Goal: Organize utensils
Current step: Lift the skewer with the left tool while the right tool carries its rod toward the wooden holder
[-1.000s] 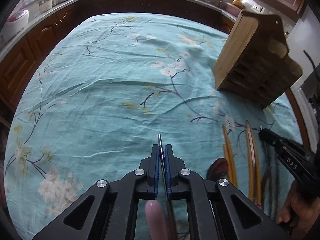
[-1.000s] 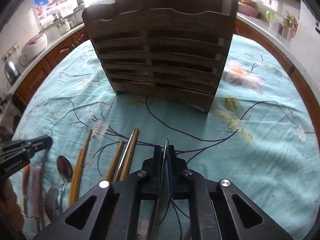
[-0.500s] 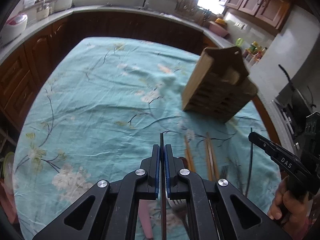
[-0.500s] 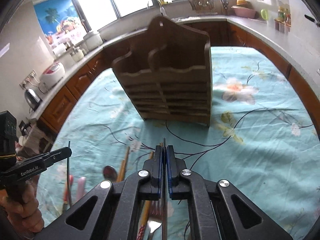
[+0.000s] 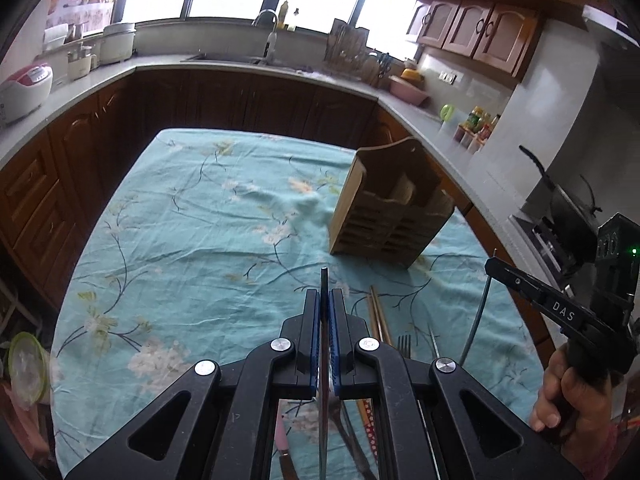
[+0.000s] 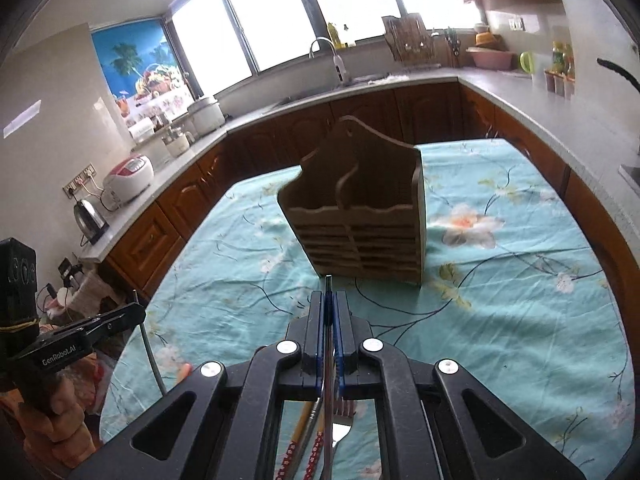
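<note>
1. Both grippers pinch something thin: the left gripper (image 5: pixel 325 300) is pressed onto a dark slim utensil (image 5: pixel 324 276), the right gripper (image 6: pixel 329 302) onto a thin metal handle (image 6: pixel 328 282); what either utensil is, I cannot tell.
2. Below them, a fork (image 5: pixel 404 344), chopsticks (image 5: pixel 378 312) and other pieces lie on the teal tablecloth (image 5: pixel 192 240).
3. Farther off, the wooden caddy (image 6: pixel 360 220) stands upright. Keep each grip firm, carry the handles over its open compartments, then lower vertically, one hand at a time.

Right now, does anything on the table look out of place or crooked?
Nothing looks damaged or spilled. The wooden caddy stands upright on the tablecloth, and loose utensils lie beside it. Each gripper, left and right, pinches a thin utensil.
</note>
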### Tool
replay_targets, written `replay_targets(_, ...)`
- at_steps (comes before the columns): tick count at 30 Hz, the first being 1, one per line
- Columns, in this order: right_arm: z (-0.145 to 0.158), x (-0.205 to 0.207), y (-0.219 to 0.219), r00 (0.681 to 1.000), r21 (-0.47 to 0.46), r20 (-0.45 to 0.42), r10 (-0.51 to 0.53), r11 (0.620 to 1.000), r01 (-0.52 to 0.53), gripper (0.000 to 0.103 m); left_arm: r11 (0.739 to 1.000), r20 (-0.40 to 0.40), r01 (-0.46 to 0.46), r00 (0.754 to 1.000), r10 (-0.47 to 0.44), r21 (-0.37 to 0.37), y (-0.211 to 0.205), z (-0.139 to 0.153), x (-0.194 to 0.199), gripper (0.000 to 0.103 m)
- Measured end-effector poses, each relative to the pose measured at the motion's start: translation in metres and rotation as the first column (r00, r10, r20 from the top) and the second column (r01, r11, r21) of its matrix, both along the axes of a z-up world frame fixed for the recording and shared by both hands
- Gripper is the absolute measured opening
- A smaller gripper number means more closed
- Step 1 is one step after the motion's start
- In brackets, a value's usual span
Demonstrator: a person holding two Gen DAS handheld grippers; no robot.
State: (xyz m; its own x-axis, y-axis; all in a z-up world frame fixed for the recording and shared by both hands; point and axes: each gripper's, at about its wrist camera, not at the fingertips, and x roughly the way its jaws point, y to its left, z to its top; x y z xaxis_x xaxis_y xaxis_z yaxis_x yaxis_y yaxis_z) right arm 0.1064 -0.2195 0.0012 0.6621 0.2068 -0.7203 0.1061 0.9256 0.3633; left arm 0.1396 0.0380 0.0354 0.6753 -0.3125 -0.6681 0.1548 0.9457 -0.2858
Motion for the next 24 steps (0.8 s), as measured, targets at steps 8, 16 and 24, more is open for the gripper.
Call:
replay_targets(8, 0.021, -0.006, -0.001, 0.998, -0.01, 0.057, -0.013, 1.0, 0.014, 0.004, 1.0, 0.059, -0.006, 0.998, 0.008, -0.022, 0.008, 0.019, -0.019, 0.003)
replay_targets(16, 0.035, -0.007, -0.005, 0.994, -0.012, 0.107, -0.036, 0.999, 0.038, 0.004, 0.998, 0.117, -0.023, 0.993, 0.03, -0.057, 0.012, 0.034, -0.017, 0.003)
replay_targets(24, 0.057, 0.001, -0.02, 0.98, -0.015, 0.184, -0.077, 0.997, 0.081, 0.004, 0.994, 0.2, -0.014, 0.979, 0.035, -0.108, 0.013, 0.053, 0.0, 0.003)
